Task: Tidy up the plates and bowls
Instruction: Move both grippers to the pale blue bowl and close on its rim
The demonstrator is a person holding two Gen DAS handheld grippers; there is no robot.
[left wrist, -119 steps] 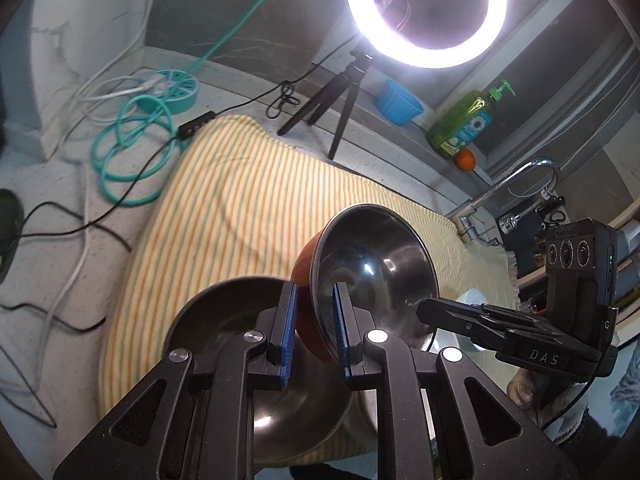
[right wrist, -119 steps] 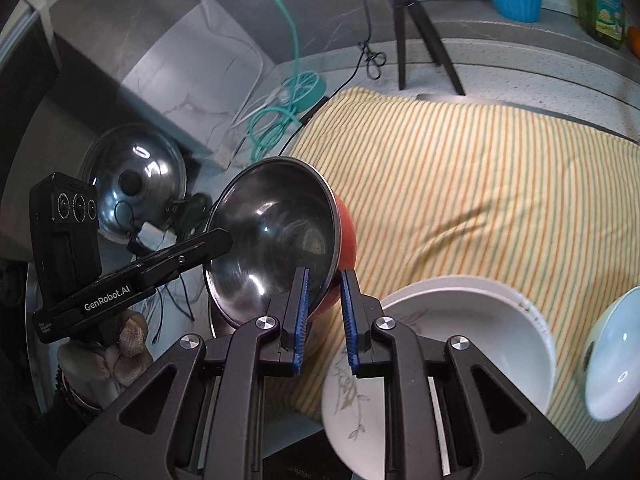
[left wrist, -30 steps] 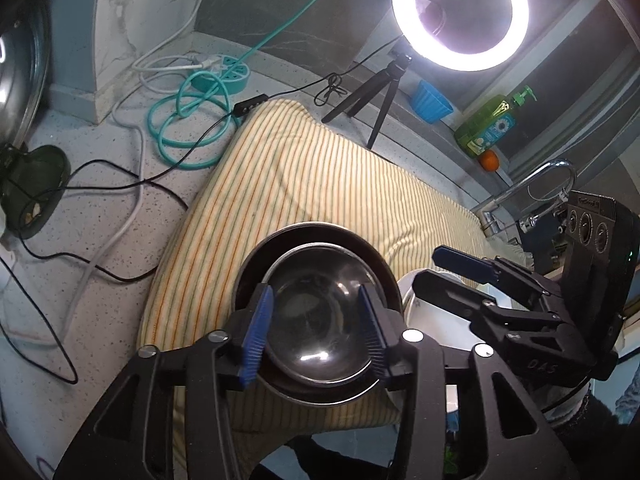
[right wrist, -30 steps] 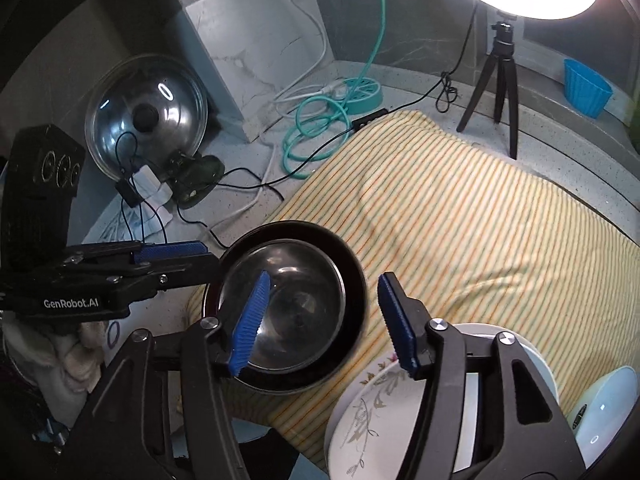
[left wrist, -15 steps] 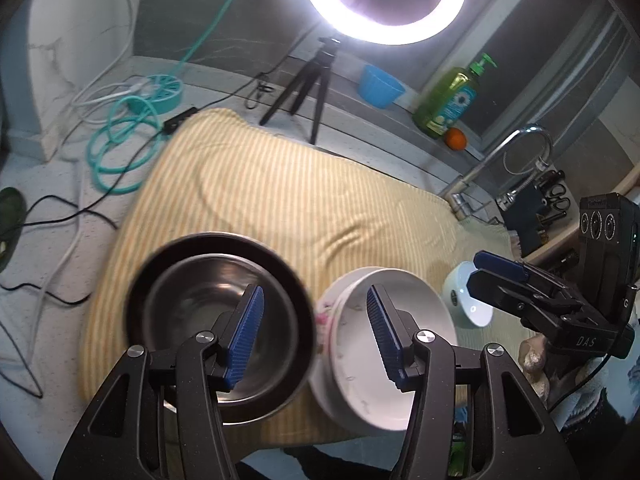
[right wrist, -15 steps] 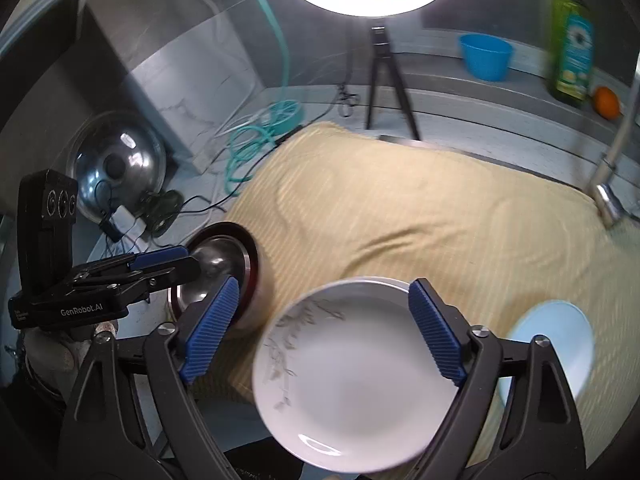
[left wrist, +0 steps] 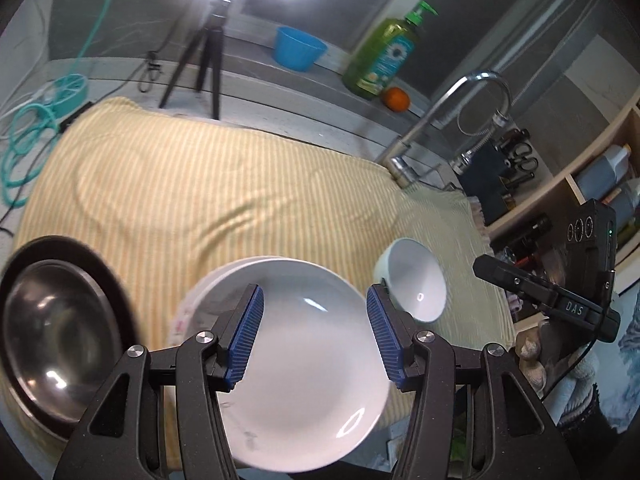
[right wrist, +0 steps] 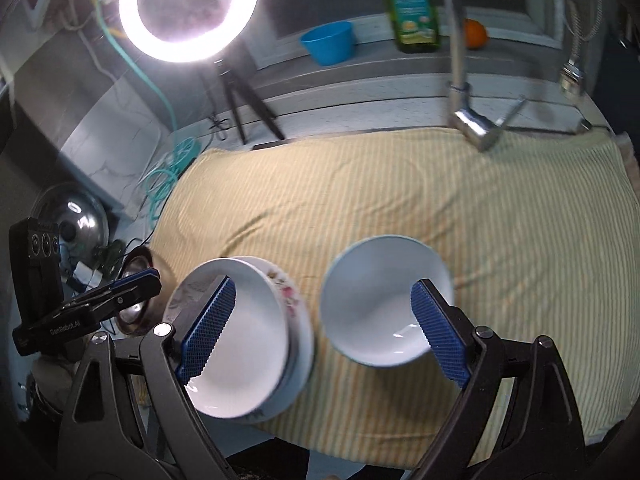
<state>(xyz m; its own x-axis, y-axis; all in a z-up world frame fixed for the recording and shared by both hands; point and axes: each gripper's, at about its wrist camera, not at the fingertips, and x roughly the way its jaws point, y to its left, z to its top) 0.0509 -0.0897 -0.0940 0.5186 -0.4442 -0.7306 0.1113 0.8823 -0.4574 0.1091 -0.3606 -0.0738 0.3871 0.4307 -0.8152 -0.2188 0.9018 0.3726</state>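
A stack of white plates [left wrist: 308, 364] lies at the front of the yellow striped cloth [left wrist: 208, 184]; it also shows in the right wrist view [right wrist: 244, 344]. My left gripper [left wrist: 314, 336] is open and empty above the stack. A white bowl [left wrist: 416, 284] sits to the right of the plates. In the right wrist view my right gripper [right wrist: 320, 336] is open wide and empty, over the bowl [right wrist: 384, 300] and the plates' right edge. A steel bowl nested in a dark bowl [left wrist: 56, 332] rests at the cloth's left front corner.
A ring light on a tripod [right wrist: 188, 8], a blue tub [left wrist: 298, 52], a green soap bottle [left wrist: 380, 60] and an orange [left wrist: 396, 100] stand along the back ledge. A faucet [left wrist: 436, 124] rises at the back right. Teal cable coils [left wrist: 24, 144] lie left.
Both grippers let go of the steel bowl, which now sits in the dark bowl, and swung right. The left is now over the plates, the right over the white bowl.
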